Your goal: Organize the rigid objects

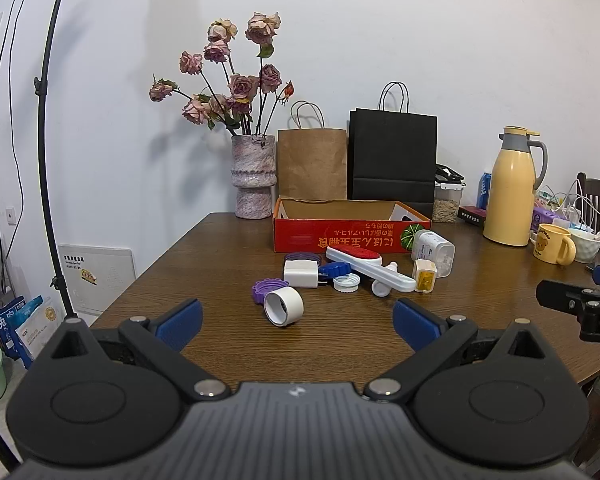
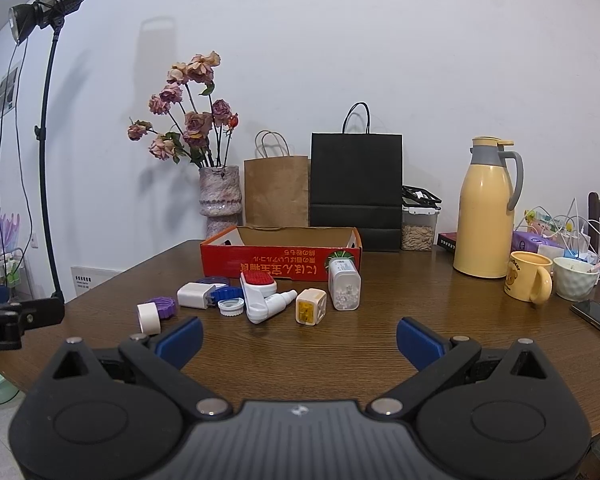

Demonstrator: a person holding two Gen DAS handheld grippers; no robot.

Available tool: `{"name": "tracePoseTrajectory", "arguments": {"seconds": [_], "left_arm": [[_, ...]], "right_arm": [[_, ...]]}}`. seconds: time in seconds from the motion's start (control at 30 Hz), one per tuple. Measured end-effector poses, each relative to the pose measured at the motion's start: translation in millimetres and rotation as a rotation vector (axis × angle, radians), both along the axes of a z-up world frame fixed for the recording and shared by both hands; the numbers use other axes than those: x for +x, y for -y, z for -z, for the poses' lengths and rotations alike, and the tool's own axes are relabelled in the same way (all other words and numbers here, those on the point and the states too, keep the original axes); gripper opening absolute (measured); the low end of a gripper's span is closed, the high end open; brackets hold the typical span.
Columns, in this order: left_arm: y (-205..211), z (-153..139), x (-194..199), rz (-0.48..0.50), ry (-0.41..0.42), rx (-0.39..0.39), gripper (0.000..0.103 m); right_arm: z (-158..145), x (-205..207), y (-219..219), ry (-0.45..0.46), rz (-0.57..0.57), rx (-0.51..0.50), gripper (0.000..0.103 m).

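Small items lie in a loose cluster on the table (image 1: 228,248), just in front of the red box (image 1: 352,230), ahead of both grippers and apart from them.

Left gripper (image 1: 298,322): jaws wide apart, empty, touching nothing. Nearest to it is the white tape roll (image 1: 284,306), on its side, a bit left of centre between the fingers but further out. Purple cap (image 1: 262,290) touches the roll from behind. Then white charger (image 1: 300,274), blue cap (image 1: 334,269), white cap (image 1: 347,282), red-white brush (image 1: 366,266) lying slantwise w/ a small dropper bottle (image 1: 384,280) under it, yellow plug (image 1: 425,276), pill box (image 1: 434,252) at the box's right corner.

Right gripper (image 2: 299,338): also spread wide, empty, no contact. Yellow plug (image 2: 311,306) sits nearest, ahead and about centre; pill box (image 2: 343,285) just right of it, brush (image 2: 258,292) left. Tape roll (image 2: 148,318) is by the left fingertip (image 2: 180,338), slightly beyond it; can't tell if clear of it.

Box looks empty from both views.
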State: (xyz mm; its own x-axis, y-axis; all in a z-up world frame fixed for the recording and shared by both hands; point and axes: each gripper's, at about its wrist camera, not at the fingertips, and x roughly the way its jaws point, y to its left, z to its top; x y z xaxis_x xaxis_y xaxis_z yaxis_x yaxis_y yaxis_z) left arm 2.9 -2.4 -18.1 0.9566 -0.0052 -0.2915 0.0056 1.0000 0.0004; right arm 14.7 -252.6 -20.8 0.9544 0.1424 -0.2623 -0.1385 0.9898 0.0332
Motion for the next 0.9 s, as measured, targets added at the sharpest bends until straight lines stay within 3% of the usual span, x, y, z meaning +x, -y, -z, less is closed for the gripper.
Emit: {"name": "tracePoseTrajectory", "arguments": {"seconds": [0.9], "left_arm": [[-9, 2, 36, -0.019, -0.049, -0.017, 0.103]], "right_arm": [[7, 33, -6, -0.038, -0.022, -0.024, 0.103]]}}
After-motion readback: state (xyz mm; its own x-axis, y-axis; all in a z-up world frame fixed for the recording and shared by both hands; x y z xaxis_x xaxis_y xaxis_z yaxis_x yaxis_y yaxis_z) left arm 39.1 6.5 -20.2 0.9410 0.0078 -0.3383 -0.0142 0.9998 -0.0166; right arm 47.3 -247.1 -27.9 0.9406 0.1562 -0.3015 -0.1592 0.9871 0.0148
